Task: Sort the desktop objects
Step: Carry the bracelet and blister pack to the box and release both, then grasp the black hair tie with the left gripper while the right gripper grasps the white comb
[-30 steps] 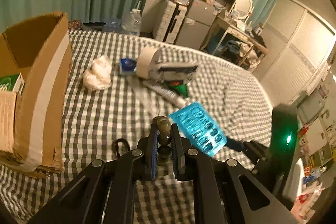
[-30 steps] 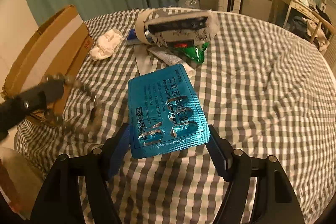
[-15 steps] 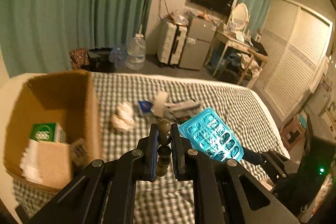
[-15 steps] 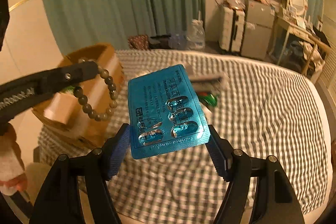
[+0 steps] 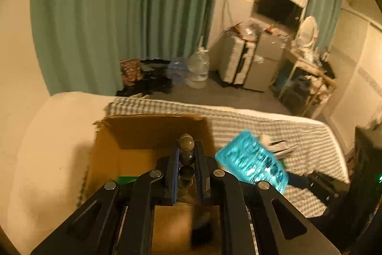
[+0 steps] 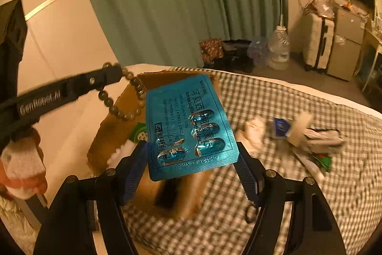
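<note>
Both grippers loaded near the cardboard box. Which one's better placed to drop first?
Left, probably. The left gripper, shut on the bead bracelet, looks straight down into the cardboard box. The right gripper holds the blue blister pack nearer the box's right wall, beside it.

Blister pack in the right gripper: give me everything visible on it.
The blister pack is a teal, glossy foil-and-plastic capsule card with a crimped border, printed text and clear bubbles, several looking emptied or dented. It is flat and unbent, tilted up and away, clamped by its side edges between the right gripper's blue ridged pads, which alone touch it. It hangs in the air above the open cardboard box.
</note>
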{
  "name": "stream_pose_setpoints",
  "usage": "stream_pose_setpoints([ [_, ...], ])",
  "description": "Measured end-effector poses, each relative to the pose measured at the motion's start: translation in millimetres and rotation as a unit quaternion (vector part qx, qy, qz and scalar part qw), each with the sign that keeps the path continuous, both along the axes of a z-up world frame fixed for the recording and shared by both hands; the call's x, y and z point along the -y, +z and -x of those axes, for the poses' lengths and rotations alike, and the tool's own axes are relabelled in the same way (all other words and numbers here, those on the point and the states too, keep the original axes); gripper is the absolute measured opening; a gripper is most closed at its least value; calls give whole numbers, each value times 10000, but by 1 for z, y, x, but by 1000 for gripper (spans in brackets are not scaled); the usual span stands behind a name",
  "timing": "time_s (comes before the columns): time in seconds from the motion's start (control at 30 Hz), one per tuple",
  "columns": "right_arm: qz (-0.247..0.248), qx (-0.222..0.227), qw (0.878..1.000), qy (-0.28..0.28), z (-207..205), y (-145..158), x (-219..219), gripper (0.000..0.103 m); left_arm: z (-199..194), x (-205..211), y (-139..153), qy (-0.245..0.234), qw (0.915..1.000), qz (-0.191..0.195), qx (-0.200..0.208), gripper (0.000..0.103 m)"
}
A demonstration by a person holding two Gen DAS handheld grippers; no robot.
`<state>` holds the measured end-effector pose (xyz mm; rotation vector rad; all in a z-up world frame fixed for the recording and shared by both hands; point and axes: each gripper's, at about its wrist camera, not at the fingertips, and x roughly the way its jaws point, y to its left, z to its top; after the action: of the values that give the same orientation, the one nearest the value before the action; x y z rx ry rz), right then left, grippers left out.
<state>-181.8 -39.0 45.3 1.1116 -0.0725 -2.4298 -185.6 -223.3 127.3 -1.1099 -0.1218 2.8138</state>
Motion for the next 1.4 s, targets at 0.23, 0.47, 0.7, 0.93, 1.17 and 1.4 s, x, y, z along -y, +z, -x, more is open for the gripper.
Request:
stream_pose_setpoints([
  [0.23,-131,479,9988,8,56,-23,32,75,33,22,-51,366,9978,12,549,13],
  [0.47,-515,68,9978,-411,50,-20,-10,90,33,32,-69,1052,9897,380,893,100],
  [0.7,-156,5,9878,-1547,27,-7,-138,90,7,-22,-44,801,9934,453,686,100],
  [0.93,42,-141,9745,-2241,-27,17,-228,90,-20,-118,-18,315,9987,317,248,103],
  [1.17,-259,-269,9734,-2262,-69,0,-265,90,-37,-191,-68,185,9961,-72,860,103],
  [1.4,-456,-506,9725,-2229,-78,-50,-275,90,-54,-228,-157,183,9857,1029,1319,103],
])
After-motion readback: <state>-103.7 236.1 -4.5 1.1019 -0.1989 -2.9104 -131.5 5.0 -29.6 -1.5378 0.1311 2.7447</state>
